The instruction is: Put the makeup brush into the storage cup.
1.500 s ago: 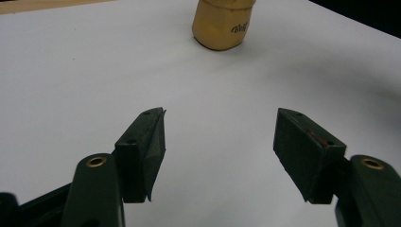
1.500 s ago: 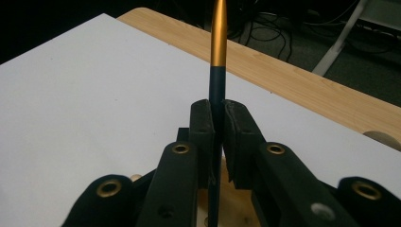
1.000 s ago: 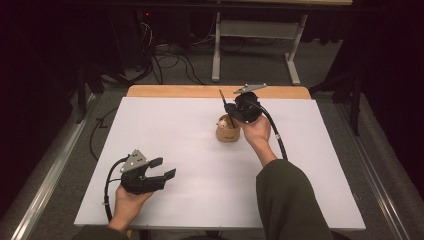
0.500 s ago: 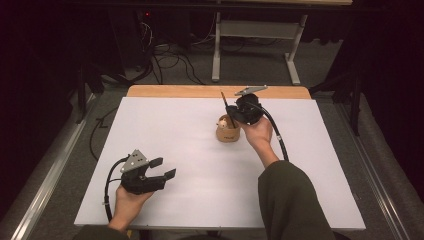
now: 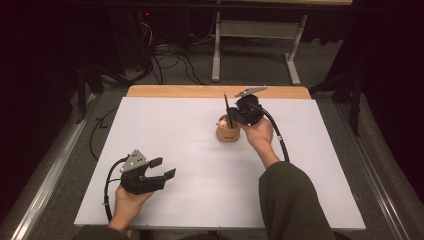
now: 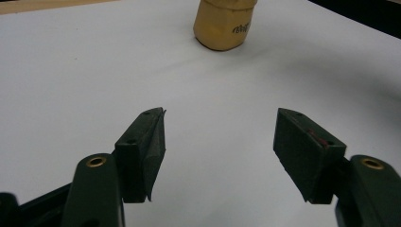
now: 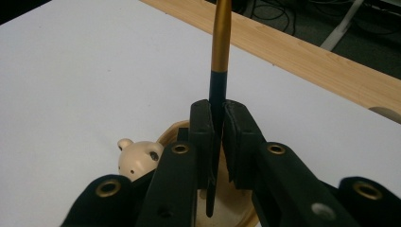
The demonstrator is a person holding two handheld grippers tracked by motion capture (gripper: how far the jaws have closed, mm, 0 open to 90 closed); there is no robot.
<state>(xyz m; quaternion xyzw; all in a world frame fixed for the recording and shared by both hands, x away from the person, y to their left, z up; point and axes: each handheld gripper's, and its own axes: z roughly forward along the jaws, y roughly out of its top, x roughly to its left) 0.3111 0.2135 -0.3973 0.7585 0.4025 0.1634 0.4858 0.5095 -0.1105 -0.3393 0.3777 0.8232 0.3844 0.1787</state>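
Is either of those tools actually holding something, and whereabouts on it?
The right tool is shut on a pen, gripping its black lower part just below the gold section, above the tan holder. The left tool is open and holds nothing.

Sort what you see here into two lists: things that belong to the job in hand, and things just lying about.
In the job:
- pen, clamped in the right gripper
- tan pot under it, with a small bear-head figure inside

Lying about:
- left gripper, open and idle on the white table
- cables on the floor behind
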